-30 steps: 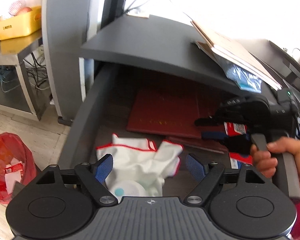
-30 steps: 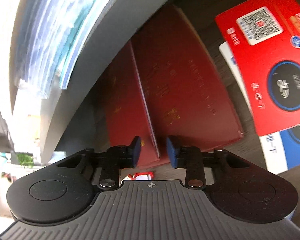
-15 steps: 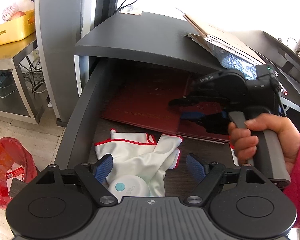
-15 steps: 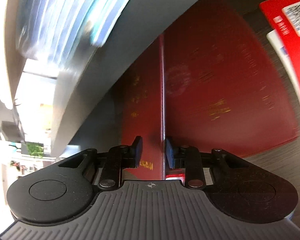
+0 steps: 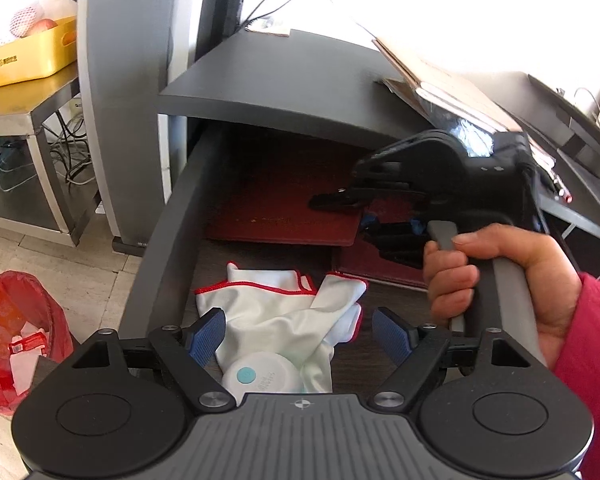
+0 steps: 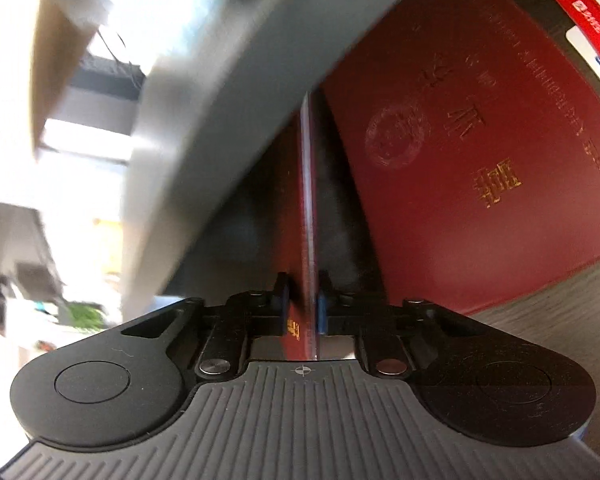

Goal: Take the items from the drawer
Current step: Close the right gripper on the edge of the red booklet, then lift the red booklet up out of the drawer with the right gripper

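Now the right gripper (image 6: 303, 312) pinches the red booklet's (image 5: 284, 220) edge; pull it out slowly and flat. The left gripper (image 5: 298, 330) hangs open above the white cloth (image 5: 284, 312).

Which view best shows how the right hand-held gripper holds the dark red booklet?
The right wrist view: the right hand-held gripper has its pads shut on the edge of the dark red booklet, seen edge-on. The left wrist view shows that booklet from the side, its gripped edge partly hidden behind the fingers.

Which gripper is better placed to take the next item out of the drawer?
Right. The right gripper is already shut on the edge of a dark red booklet inside the drawer. The left gripper hangs open above the white cloth, holding nothing.
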